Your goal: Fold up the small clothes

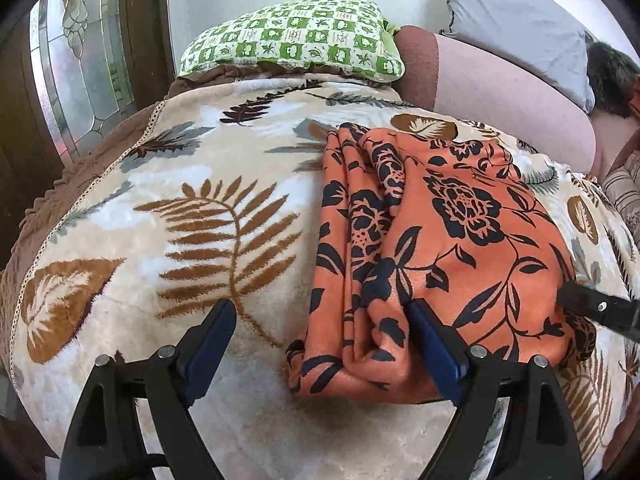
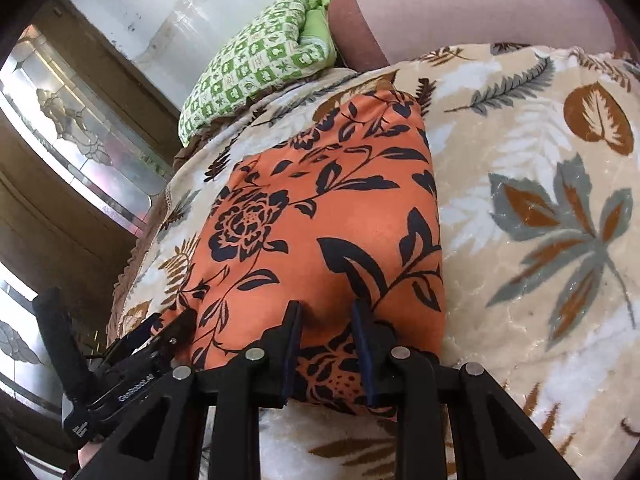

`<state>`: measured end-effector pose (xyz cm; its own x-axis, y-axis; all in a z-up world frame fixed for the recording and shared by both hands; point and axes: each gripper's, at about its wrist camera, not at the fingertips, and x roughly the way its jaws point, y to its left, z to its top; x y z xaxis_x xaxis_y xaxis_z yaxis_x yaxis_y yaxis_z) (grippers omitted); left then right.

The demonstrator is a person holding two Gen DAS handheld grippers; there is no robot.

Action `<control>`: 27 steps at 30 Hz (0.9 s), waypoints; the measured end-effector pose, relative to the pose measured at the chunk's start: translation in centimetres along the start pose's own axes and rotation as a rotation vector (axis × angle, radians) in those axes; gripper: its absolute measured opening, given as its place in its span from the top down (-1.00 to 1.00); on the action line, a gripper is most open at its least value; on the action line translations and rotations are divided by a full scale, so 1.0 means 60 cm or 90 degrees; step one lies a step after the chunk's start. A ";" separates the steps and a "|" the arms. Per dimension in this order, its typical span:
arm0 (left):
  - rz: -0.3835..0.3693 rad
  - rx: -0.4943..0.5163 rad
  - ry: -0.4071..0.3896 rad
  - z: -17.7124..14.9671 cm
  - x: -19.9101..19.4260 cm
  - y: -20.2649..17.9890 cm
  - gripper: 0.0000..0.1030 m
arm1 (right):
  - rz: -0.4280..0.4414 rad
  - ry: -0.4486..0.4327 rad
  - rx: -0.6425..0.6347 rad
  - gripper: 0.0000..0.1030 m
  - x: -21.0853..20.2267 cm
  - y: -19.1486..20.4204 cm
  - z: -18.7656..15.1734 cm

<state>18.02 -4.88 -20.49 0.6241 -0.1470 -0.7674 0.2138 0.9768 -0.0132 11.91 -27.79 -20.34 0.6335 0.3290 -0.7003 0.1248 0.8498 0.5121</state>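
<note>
An orange garment (image 1: 448, 232) with a black flower print lies folded into a thick rectangle on the leaf-patterned blanket (image 1: 200, 208). My left gripper (image 1: 320, 320) is open wide at the garment's near left corner. Its right finger rests on the cloth and its left finger stands over bare blanket. In the right wrist view my right gripper (image 2: 327, 320) is shut on a raised fold at the garment's (image 2: 320, 208) near edge. My left gripper (image 2: 164, 330) shows there at the garment's left corner. At the right edge of the left wrist view, one of the right gripper's fingers (image 1: 596, 306) touches the cloth.
A green-and-white checked pillow (image 1: 296, 40) lies at the bed's far end, with a pink-brown bolster (image 1: 504, 92) and a grey pillow (image 1: 516, 12) beside it. Dark fur (image 1: 612, 76) shows far right. A patterned glass door (image 1: 80, 64) stands left of the bed. The blanket's brown frilled edge (image 1: 60, 196) drops off at the left.
</note>
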 end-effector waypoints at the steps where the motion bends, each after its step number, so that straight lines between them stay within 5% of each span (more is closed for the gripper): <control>1: 0.003 0.001 -0.001 0.000 -0.001 -0.001 -0.73 | 0.004 -0.005 0.002 0.44 -0.004 -0.002 0.002; 5: 0.011 -0.004 -0.001 0.001 0.000 0.000 -0.82 | -0.006 -0.044 0.014 0.44 -0.015 -0.004 0.009; 20: 0.079 -0.016 -0.013 -0.023 0.000 -0.017 -0.99 | -0.002 0.014 0.040 0.40 0.004 -0.029 -0.029; 27: 0.073 -0.006 -0.014 -0.032 -0.004 -0.014 -1.00 | 0.015 -0.004 0.053 0.37 -0.056 -0.041 -0.041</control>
<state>16.26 -5.36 -21.54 0.6603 -0.0378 -0.7500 0.1332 0.9888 0.0675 7.59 -29.97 -20.49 0.6418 0.3457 -0.6845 0.1721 0.8050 0.5678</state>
